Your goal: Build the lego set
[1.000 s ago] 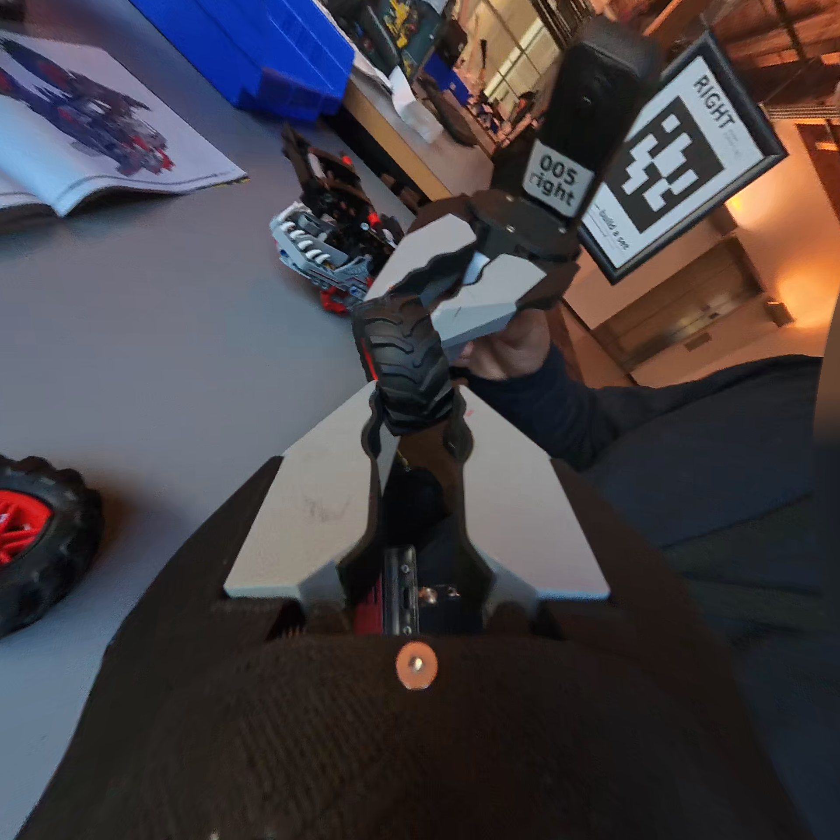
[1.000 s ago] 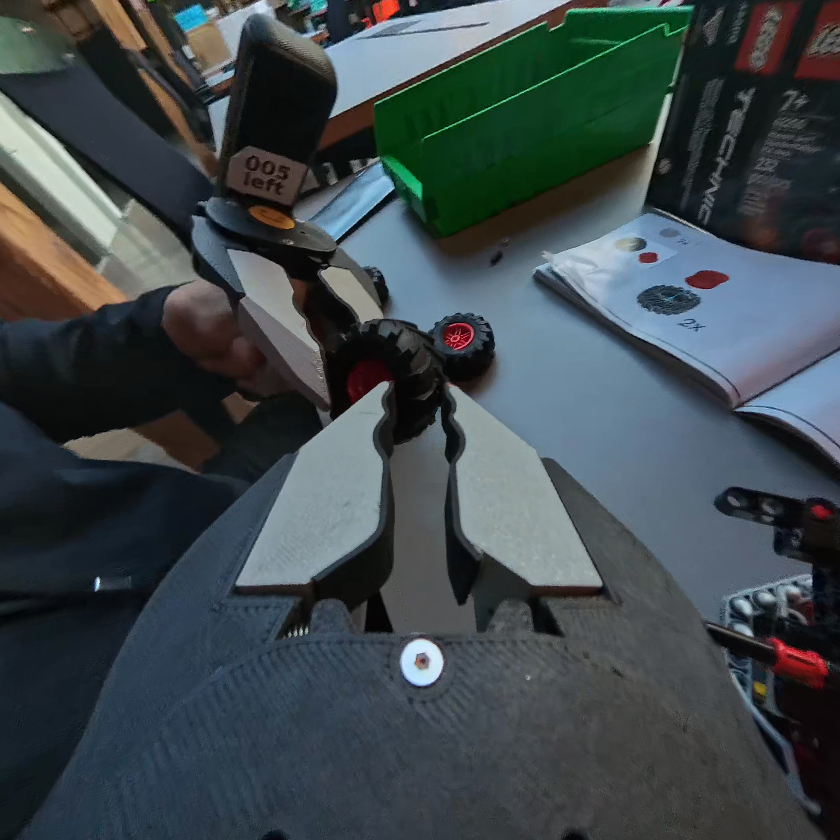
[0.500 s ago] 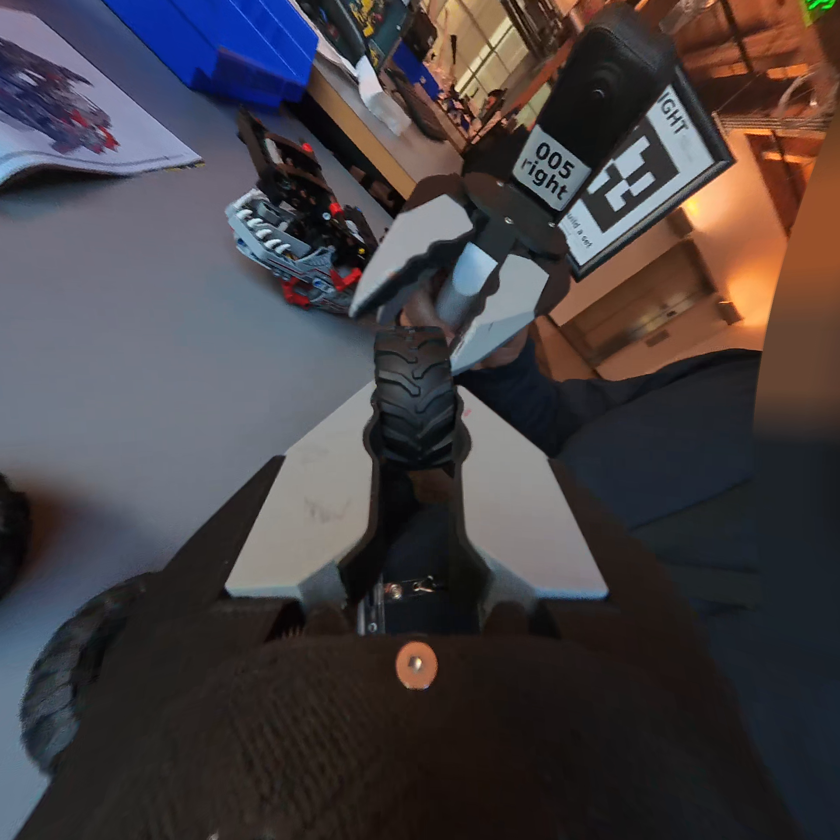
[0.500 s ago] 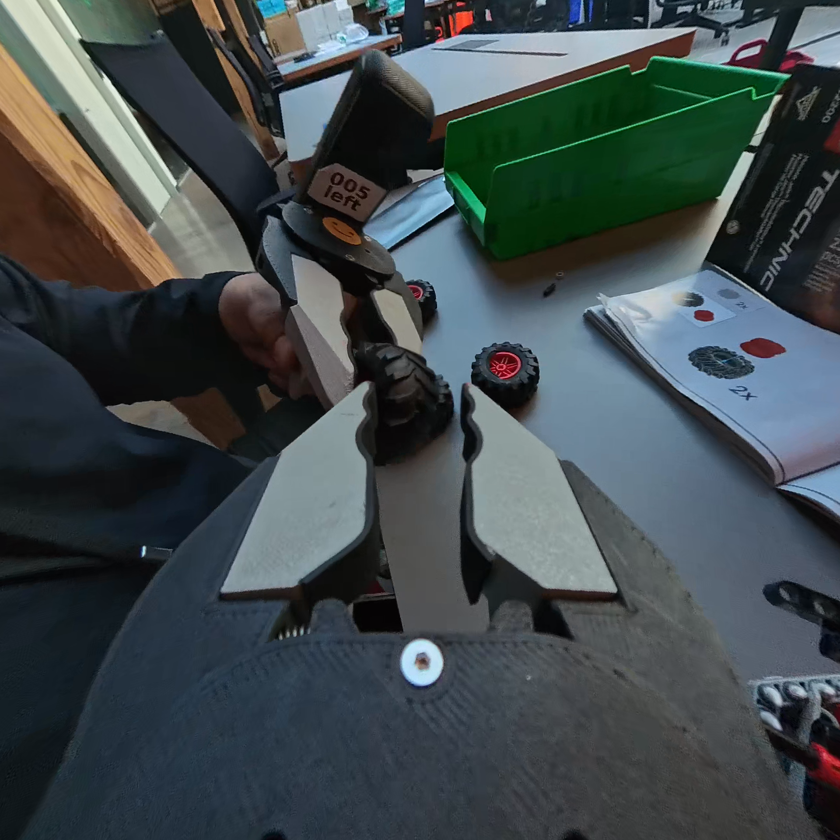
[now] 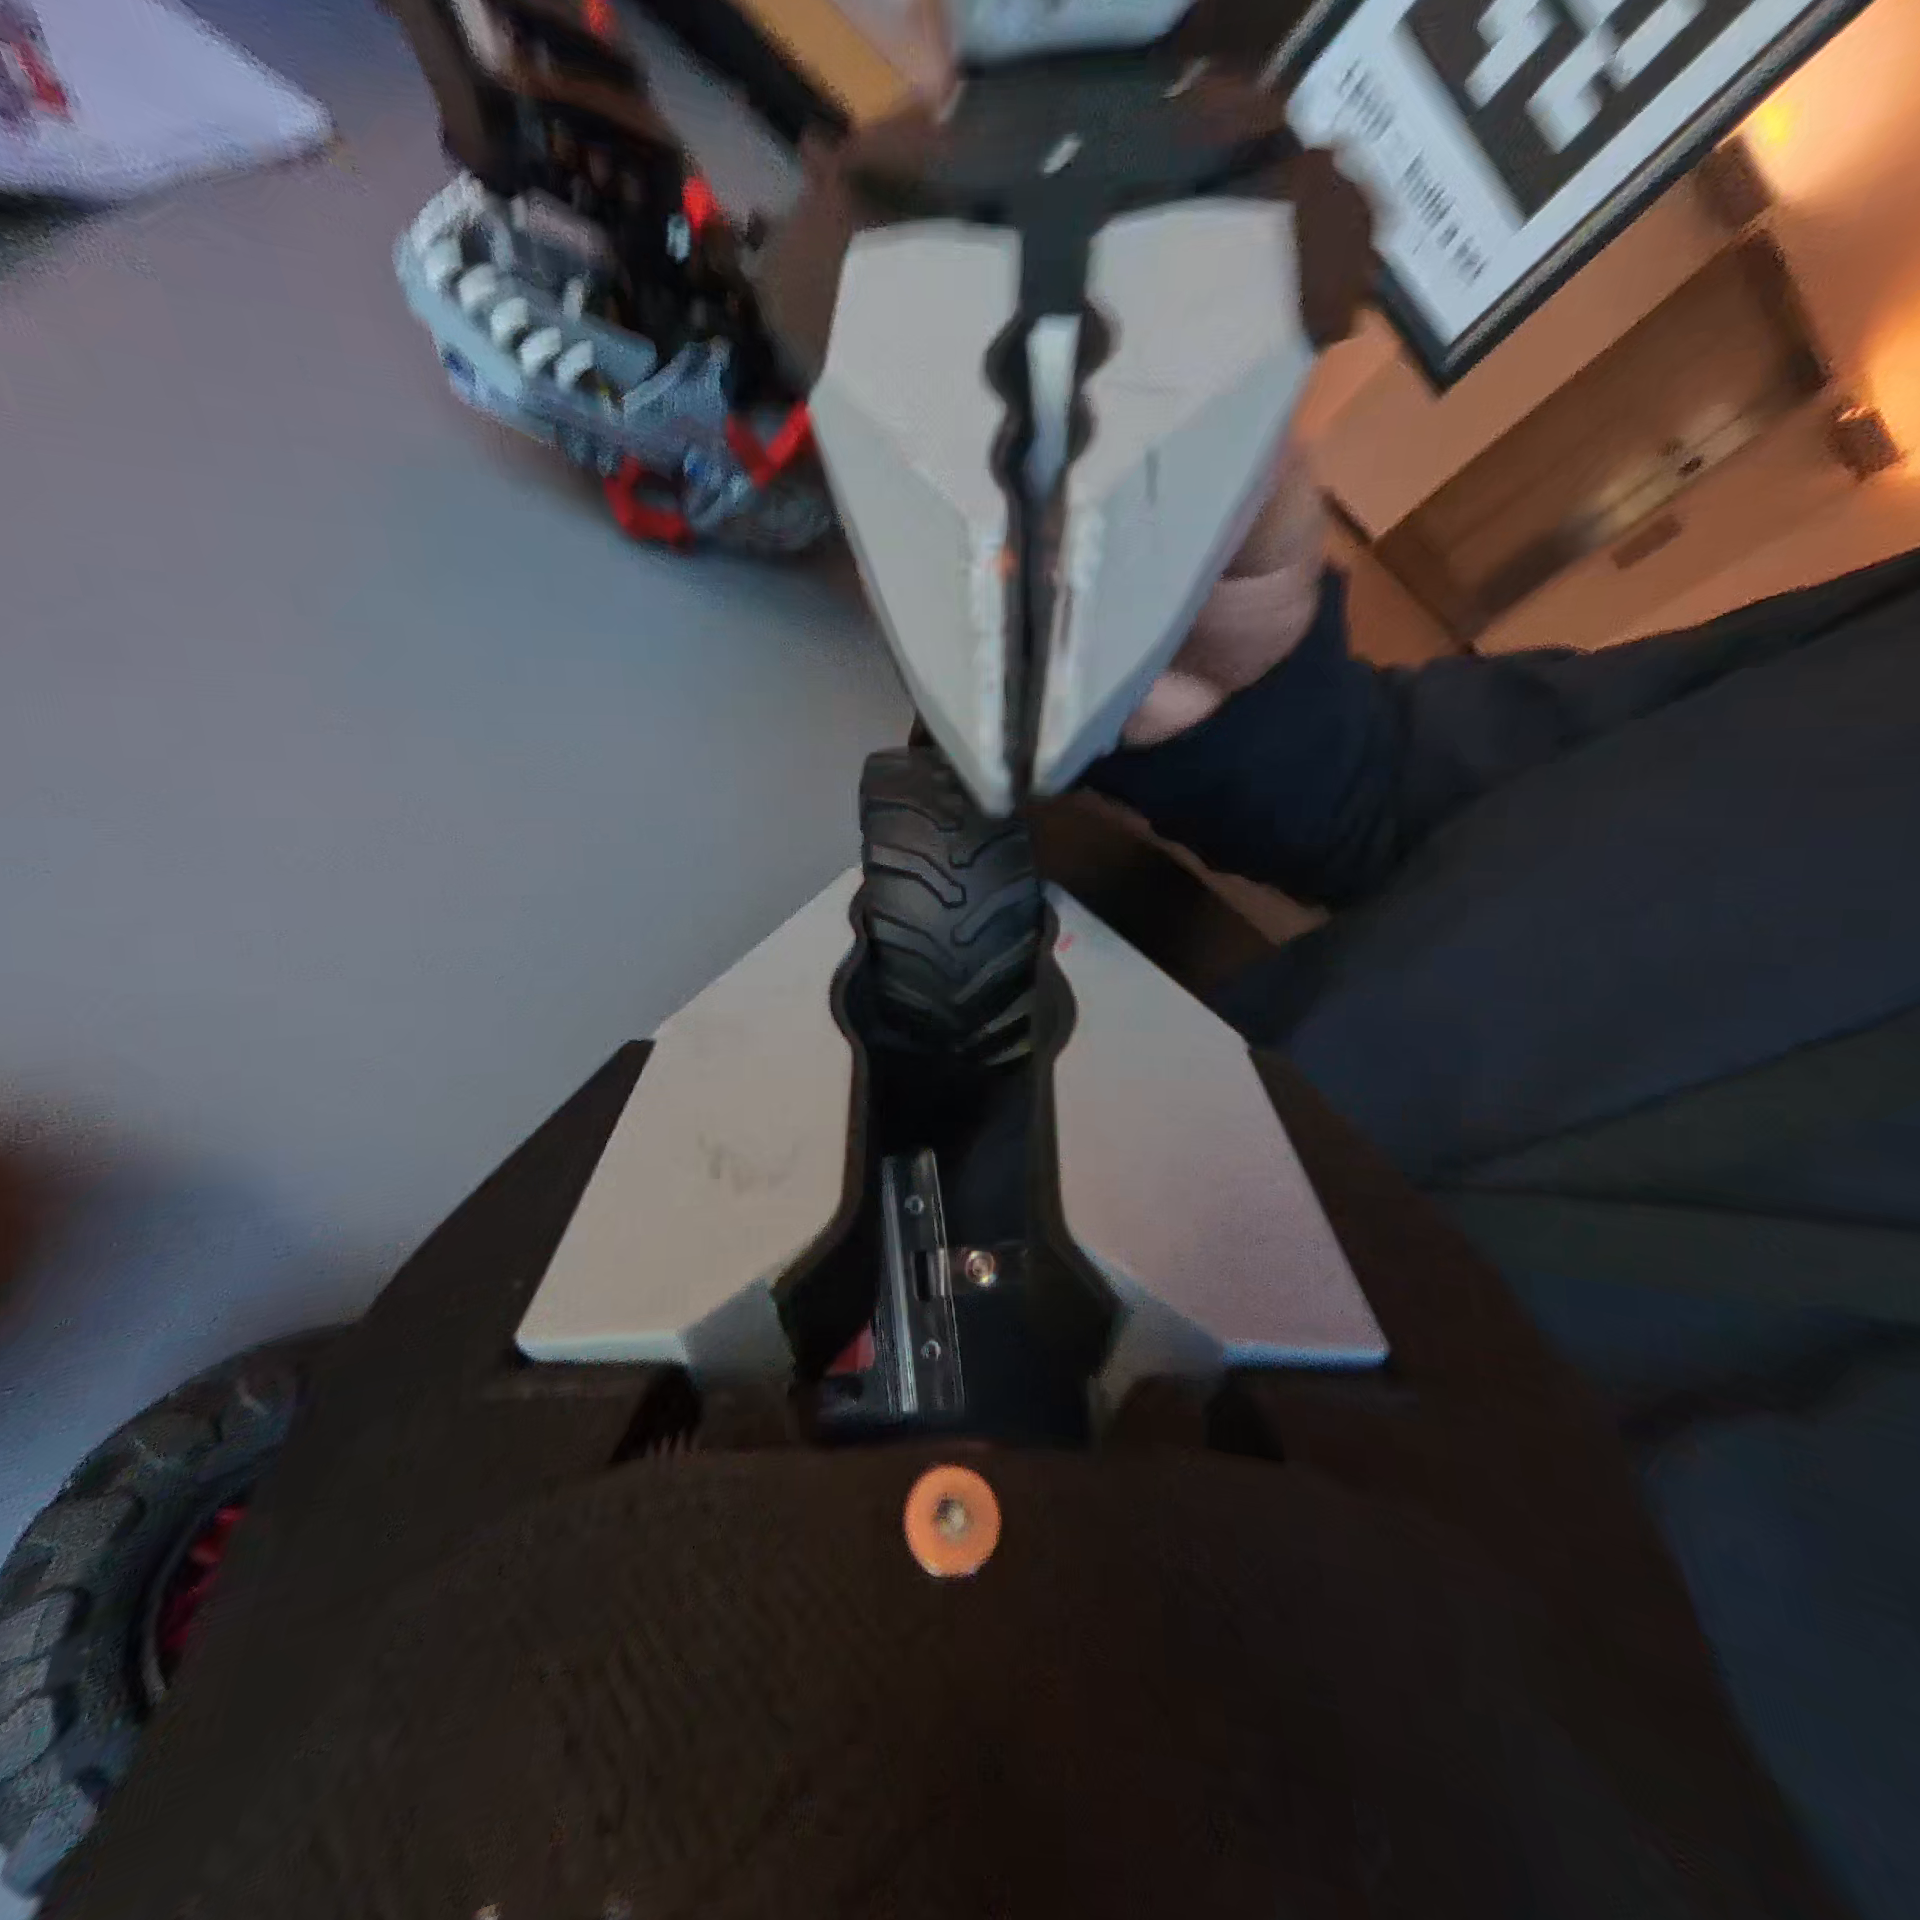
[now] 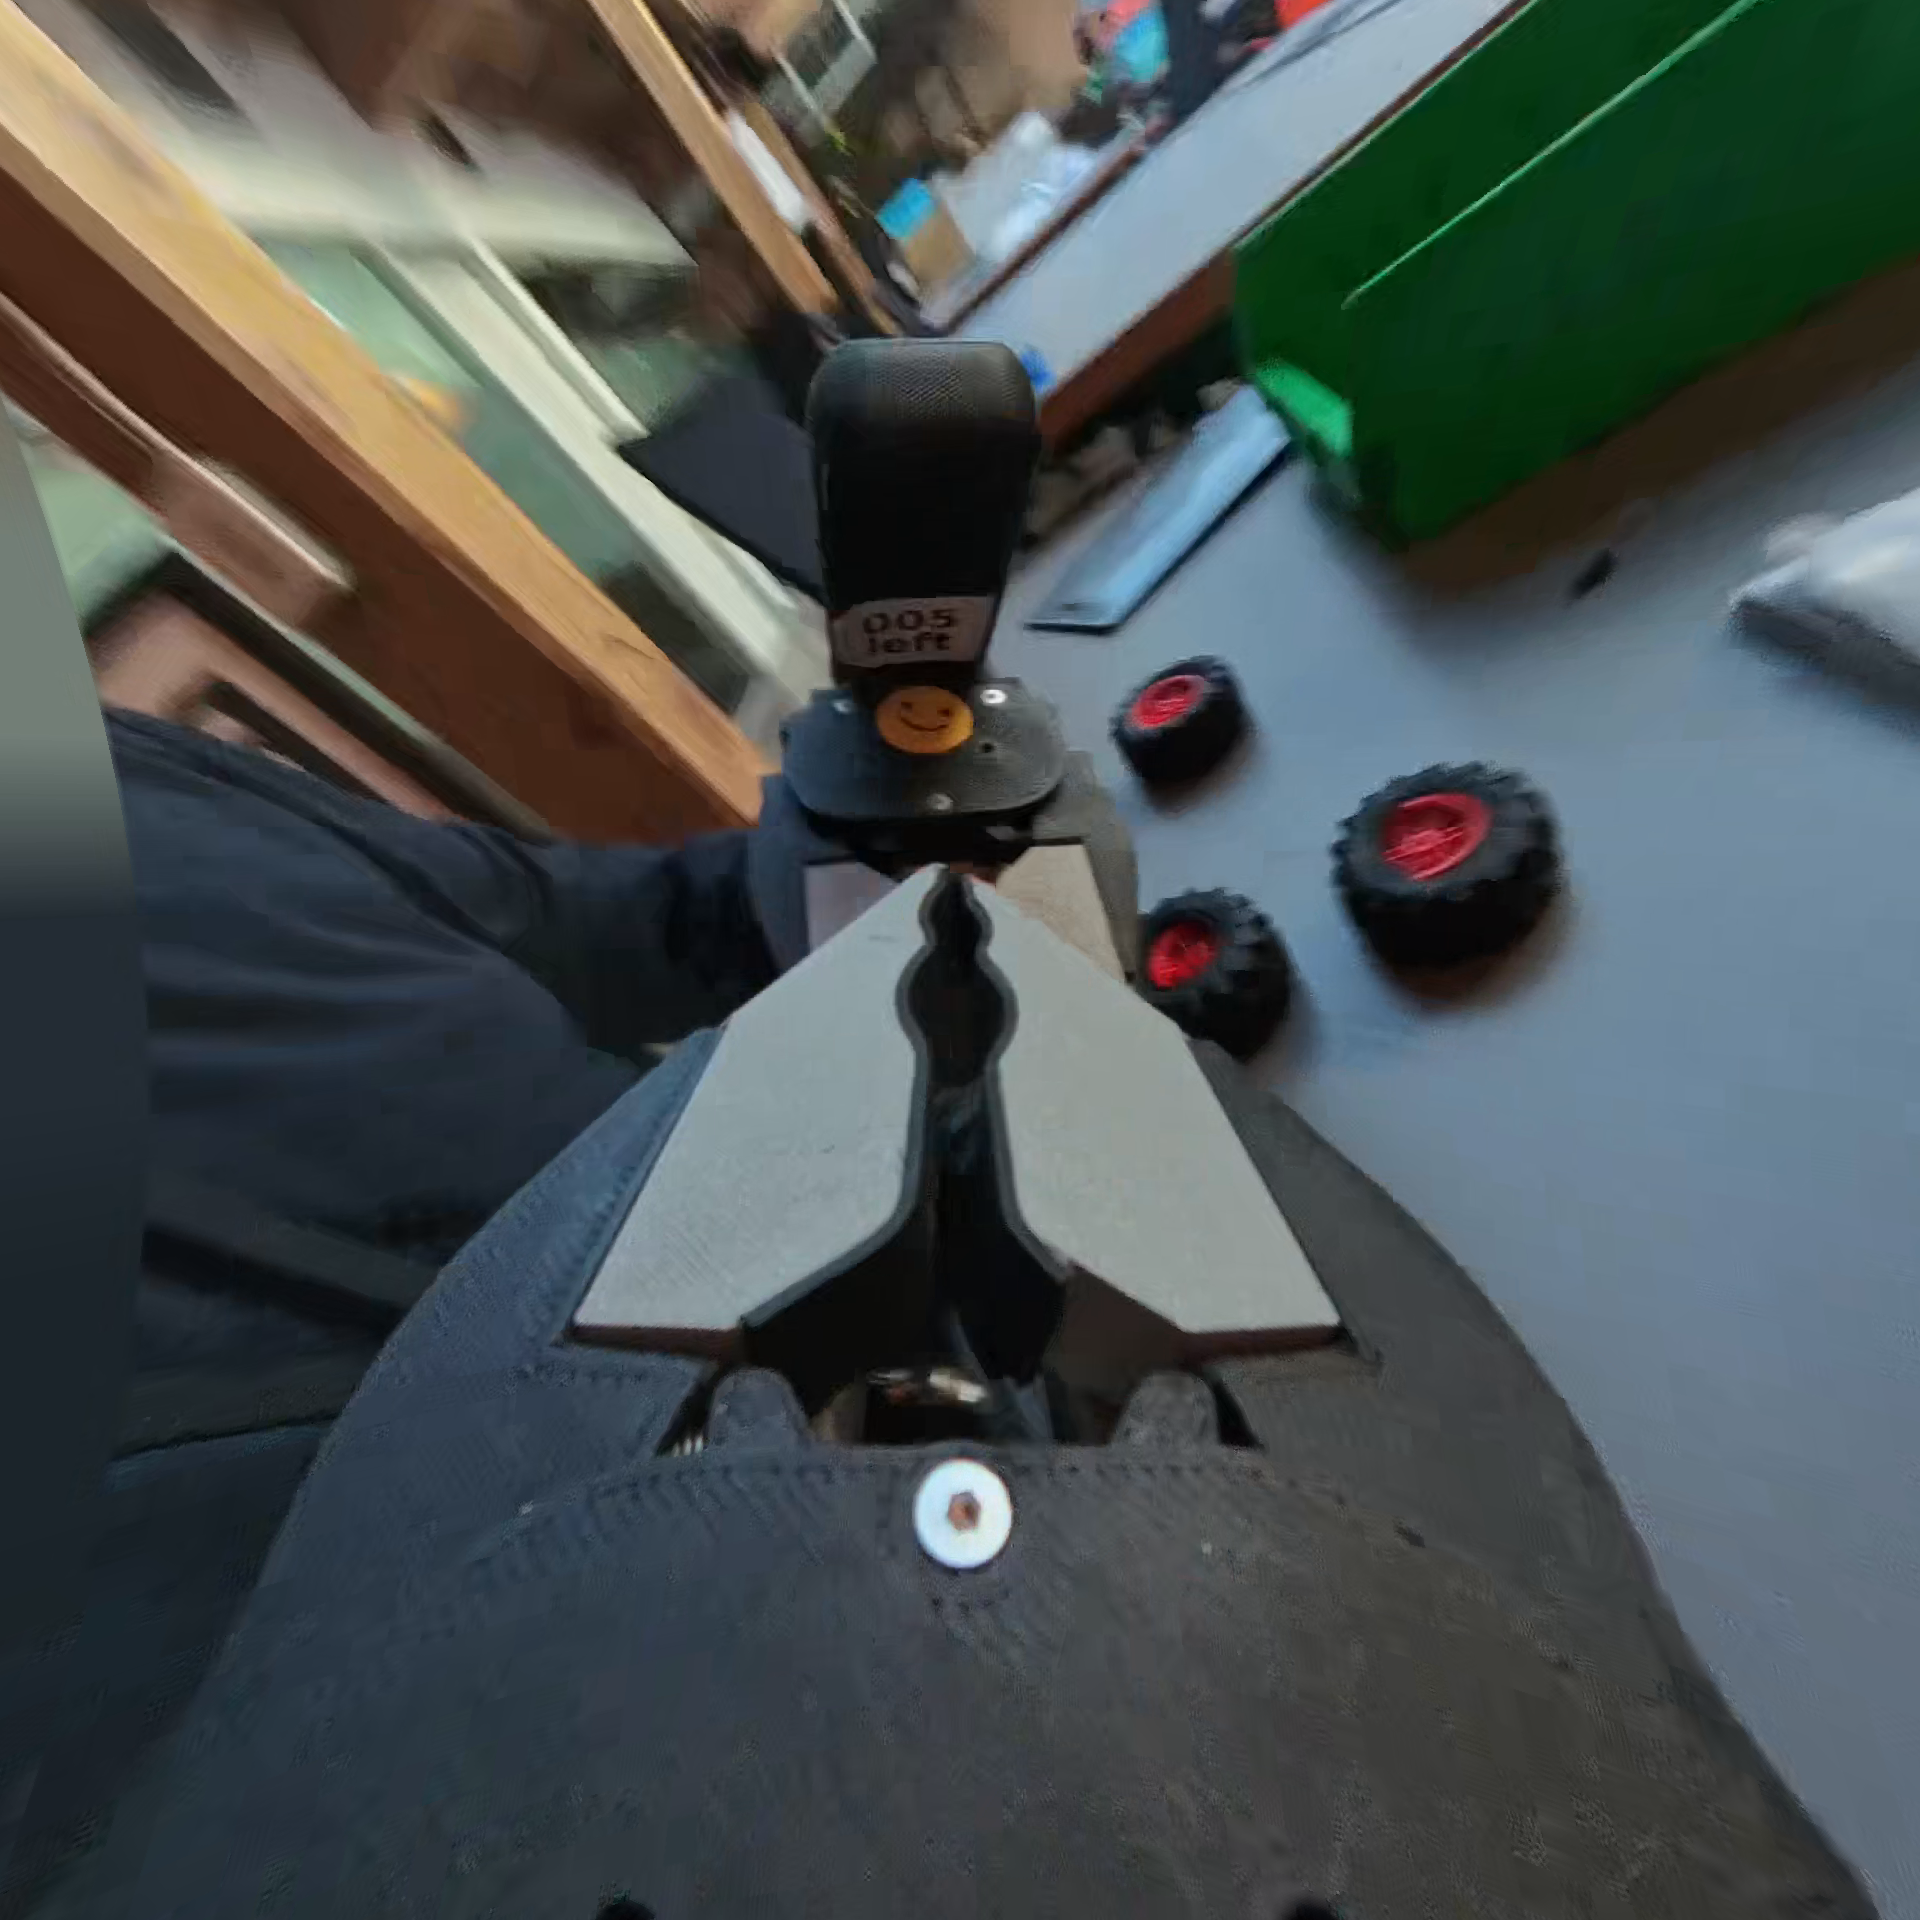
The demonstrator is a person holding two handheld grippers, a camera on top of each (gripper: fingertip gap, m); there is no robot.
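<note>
My left gripper (image 5: 948,920) is shut on a black treaded tyre (image 5: 951,935), held upright between its pads above the table's near edge. My right gripper (image 6: 951,883) is shut with nothing visible between its fingers. In the left wrist view it (image 5: 1016,798) points back at me, its closed tips touching the top of the tyre. In the right wrist view the tyre is hidden behind my own fingers (image 6: 790,1122). The part-built grey, black and red Lego model (image 5: 623,416) stands on the grey table (image 5: 312,779) beyond.
Three black wheels with red hubs lie on the table (image 6: 1179,717) (image 6: 1449,873) (image 6: 1210,966); another shows at the left wrist view's lower left (image 5: 94,1621). A green bin (image 6: 1610,260) stands at the back. Instruction booklet corner (image 5: 125,104). A person's dark sleeve (image 5: 1558,779).
My right gripper let go of the tyre, opened wide, then shut on air; its closed tips now rest on the tyre's top. My left gripper has kept hold of the tyre.
</note>
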